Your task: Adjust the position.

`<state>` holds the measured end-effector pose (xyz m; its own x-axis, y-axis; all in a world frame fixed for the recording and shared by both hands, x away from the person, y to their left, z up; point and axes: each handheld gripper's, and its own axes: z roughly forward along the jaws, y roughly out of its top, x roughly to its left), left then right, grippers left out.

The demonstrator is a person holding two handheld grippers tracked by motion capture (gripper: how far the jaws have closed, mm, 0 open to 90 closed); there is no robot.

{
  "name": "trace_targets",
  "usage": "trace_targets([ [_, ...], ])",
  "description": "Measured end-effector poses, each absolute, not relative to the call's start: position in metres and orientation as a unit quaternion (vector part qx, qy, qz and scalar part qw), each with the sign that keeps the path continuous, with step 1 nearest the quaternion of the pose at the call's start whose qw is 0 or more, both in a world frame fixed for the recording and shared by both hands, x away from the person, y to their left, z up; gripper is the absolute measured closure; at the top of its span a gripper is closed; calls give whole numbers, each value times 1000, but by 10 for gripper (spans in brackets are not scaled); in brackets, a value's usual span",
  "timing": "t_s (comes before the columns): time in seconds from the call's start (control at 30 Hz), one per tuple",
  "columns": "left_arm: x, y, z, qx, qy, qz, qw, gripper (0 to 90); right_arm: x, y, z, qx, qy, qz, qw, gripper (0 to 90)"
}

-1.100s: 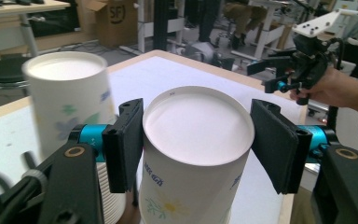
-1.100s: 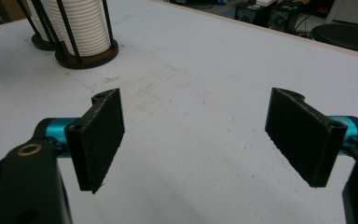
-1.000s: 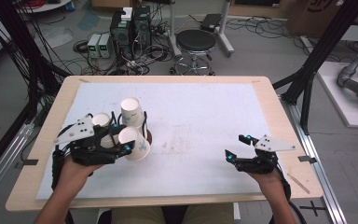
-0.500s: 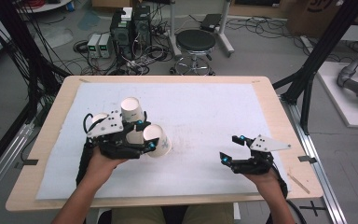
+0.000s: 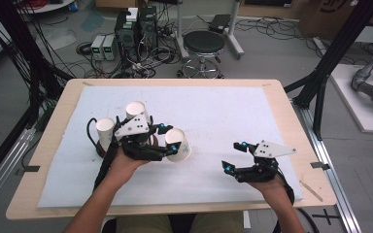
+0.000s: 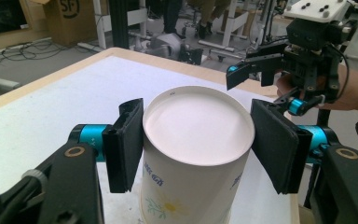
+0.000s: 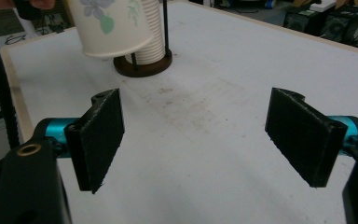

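Note:
A white paper cup (image 5: pixel 179 145) with a flower print is held off the table, tipped on its side, and my left gripper (image 5: pixel 169 138) is shut on it. In the left gripper view the cup's base (image 6: pixel 198 126) faces the camera between the two pads. Behind that hand stand two stacks of white cups (image 5: pixel 136 111) (image 5: pixel 105 128). In the right gripper view the held cup (image 7: pixel 109 25) hangs in front of a cup stack (image 7: pixel 151 37) on a round brown base. My right gripper (image 5: pixel 232 156) rests low at the front right, open with nothing between its pads (image 7: pixel 100 135).
A white mat (image 5: pixel 223 116) covers the wooden table (image 5: pixel 277 87); a scuffed patch marks its middle. A flat wooden stick (image 5: pixel 312 190) lies near the front right edge. Beyond the table stand a stool (image 5: pixel 203 44) and electronics boxes on the floor.
My left gripper has carried the cup to the right, away from the stacks and toward the middle of the mat. The right gripper has stayed in place.

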<state>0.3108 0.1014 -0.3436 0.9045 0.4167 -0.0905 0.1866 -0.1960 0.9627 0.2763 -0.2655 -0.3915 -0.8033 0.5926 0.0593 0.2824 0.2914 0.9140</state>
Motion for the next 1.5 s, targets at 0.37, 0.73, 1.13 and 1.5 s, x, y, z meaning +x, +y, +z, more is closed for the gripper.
trace_targets([
  [0.37,316,82,-352,777,180,80,598,372,286,-242,-396,246,804,527,122,201],
  [0.73,316,73,-355,784,166,71,594,373,303,-215,-396,200,815,537,85,200],
  [1.13,314,65,-355,786,153,59,596,373,310,-198,-400,176,823,537,62,201],
  [1.5,312,56,-357,782,147,45,604,373,310,-195,-405,168,823,540,59,202],
])
